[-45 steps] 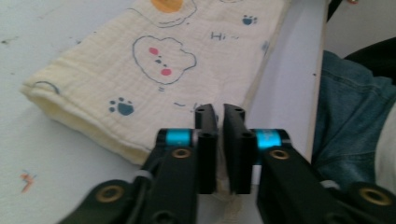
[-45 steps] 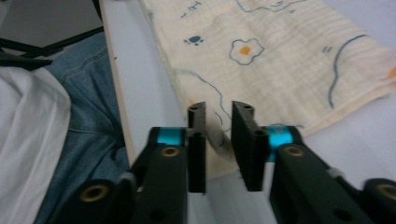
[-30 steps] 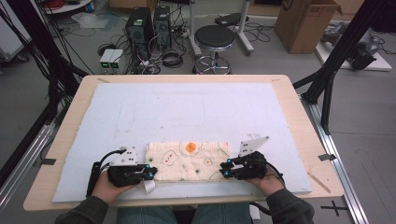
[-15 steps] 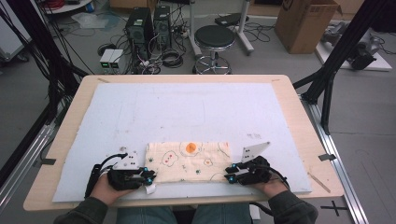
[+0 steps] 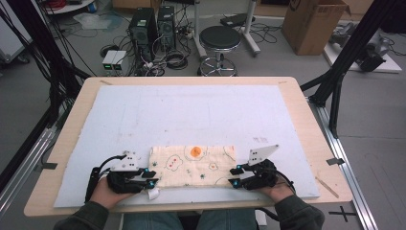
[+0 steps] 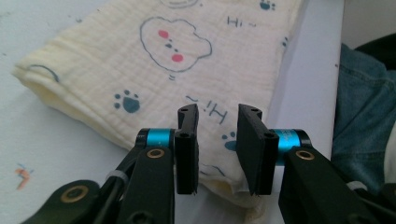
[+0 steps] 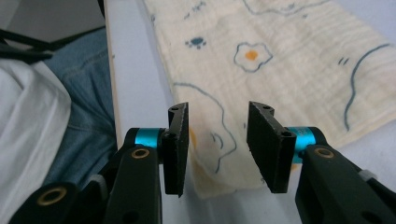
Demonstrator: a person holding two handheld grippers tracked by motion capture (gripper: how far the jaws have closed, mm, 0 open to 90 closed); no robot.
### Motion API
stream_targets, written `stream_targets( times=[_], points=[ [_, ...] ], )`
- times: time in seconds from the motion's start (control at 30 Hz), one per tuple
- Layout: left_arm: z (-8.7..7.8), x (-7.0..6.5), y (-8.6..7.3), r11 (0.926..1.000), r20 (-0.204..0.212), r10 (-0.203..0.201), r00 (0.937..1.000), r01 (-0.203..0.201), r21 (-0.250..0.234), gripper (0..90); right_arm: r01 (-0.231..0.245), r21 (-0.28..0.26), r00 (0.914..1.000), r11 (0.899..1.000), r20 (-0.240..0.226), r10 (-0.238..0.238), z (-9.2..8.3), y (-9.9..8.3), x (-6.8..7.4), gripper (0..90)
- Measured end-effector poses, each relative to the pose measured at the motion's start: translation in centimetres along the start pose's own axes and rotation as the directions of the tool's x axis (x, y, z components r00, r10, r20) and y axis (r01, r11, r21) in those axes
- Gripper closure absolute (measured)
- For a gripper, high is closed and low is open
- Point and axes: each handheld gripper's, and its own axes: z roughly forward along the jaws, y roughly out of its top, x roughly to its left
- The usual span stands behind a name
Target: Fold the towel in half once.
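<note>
A folded cream cloth [image 5: 194,165] printed with small drawings lies flat near the front edge of the white board. My left gripper [image 5: 152,178] sits at its near left corner and my right gripper [image 5: 233,176] at its near right corner. In the left gripper view the cloth [image 6: 154,70] has its corner lying under the gap of my left gripper [image 6: 217,140]; the pads stand apart and do not press it. In the right gripper view the cloth [image 7: 280,60] lies the same way under my right gripper [image 7: 218,140]. Both pairs of jaws have just been opening.
The white foam board [image 5: 191,110] covers most of the wooden table [image 5: 306,110]. The person's jeans [image 6: 364,116] show just past the table's near edge. A stool [image 5: 219,40], computer cases [image 5: 153,24] and a cardboard box [image 5: 313,21] stand on the floor beyond the far edge.
Both grippers' jaws have widened at the cloth's near corners. The right gripper has shifted slightly toward the person. The cloth lies where it was.
</note>
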Motion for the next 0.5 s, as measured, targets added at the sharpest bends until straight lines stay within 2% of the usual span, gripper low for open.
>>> stream_targets(
  times=[0.17, 0.3, 0.5],
  points=[
    [-0.39, 0.24, 0.12, 0.9991, -0.011, -0.016, 0.9998, 0.015, -0.040, 66.0, -0.024, -0.031, 0.9997, 0.999, -0.002, 0.024, -0.22, 0.22, -0.10, 55.6],
    [-0.47, 0.30, 0.21, 0.9991, -0.011, -0.012, 0.9999, 0.012, -0.042, 65.4, -0.042, -0.056, 0.9990, 0.998, 0.012, 0.043, -0.31, 0.33, -0.33, 54.5],
    [-0.57, 0.38, 0.35, 0.9979, -0.013, -0.032, 0.9994, 0.031, -0.058, 62.3, -0.056, -0.075, 0.9981, 0.996, 0.021, 0.057, -0.40, 0.47, -0.47, 51.1]
  ],
)
